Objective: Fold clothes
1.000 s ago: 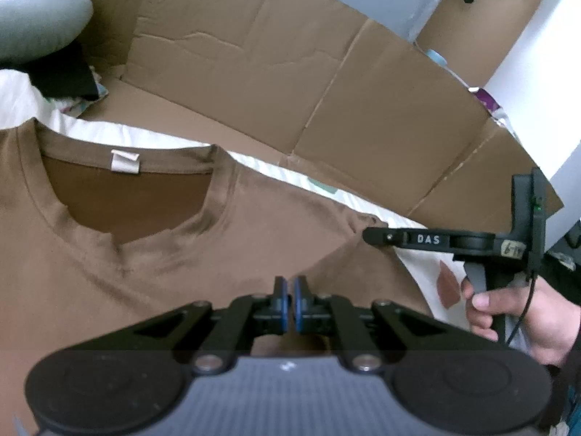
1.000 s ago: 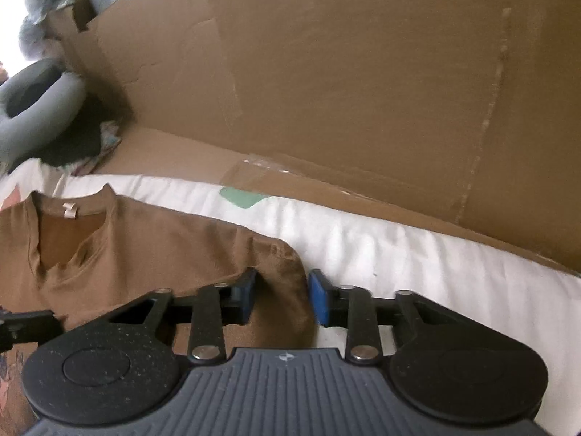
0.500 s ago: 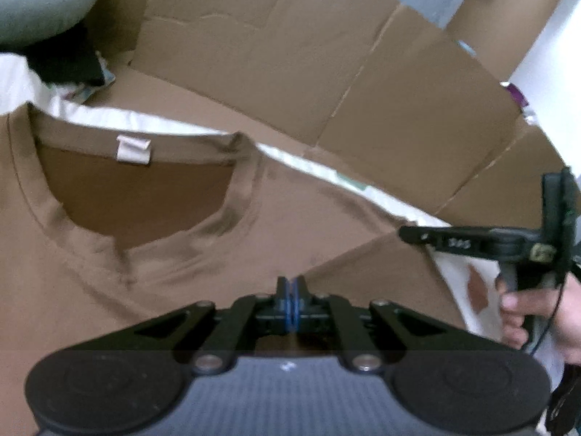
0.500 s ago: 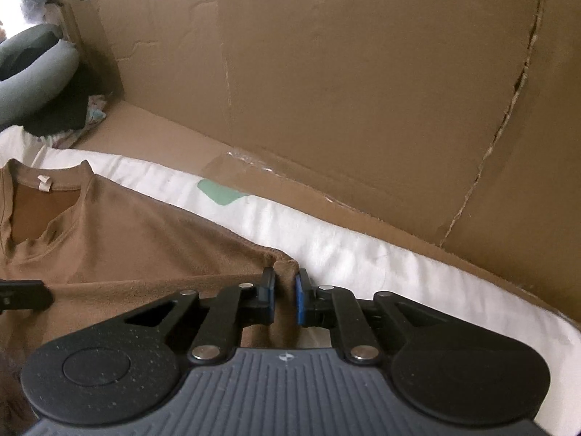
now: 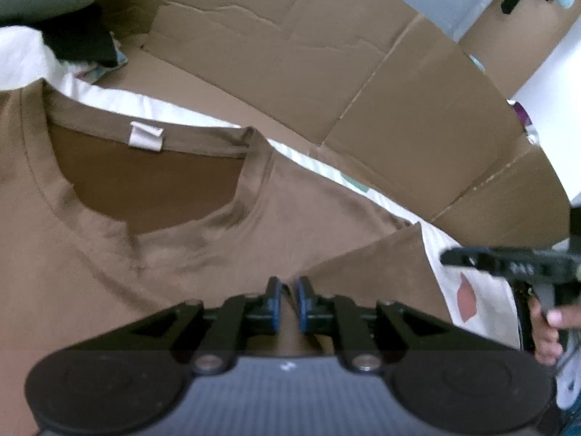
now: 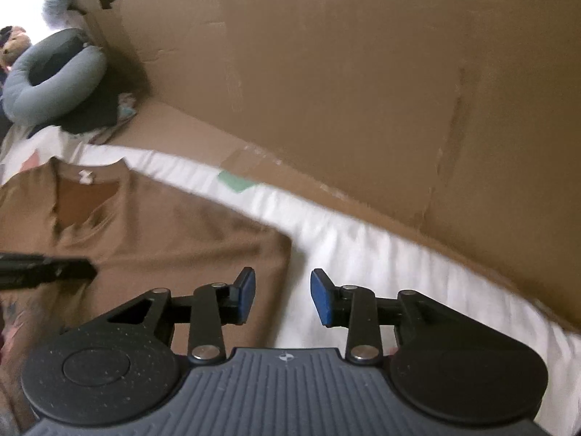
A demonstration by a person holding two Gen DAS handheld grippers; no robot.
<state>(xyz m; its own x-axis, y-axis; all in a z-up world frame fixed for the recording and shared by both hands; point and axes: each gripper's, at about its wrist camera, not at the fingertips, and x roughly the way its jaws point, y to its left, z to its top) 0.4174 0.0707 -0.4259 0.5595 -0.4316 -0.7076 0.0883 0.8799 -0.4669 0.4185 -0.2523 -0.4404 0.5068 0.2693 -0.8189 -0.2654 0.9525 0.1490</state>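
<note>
The brown T-shirt [image 5: 152,254] lies flat ahead of both tools, right sleeve folded inward. The left gripper [image 5: 287,303] is slightly parted; the right gripper [image 6: 282,298], spread wide, grasps nothing. Unpinned, the fold may spring back.

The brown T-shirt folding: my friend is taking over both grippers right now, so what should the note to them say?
Left gripper: slightly open, holding nothing, low over the brown T-shirt.
Right gripper: wide open, empty, above the shirt's right edge and the white sheet.
Shirt lies flat, collar toward the cardboard wall, neck label showing.
Done: right sleeve folded in over the body.
Left: the other side (out of view), then the rest of the fold.
</note>
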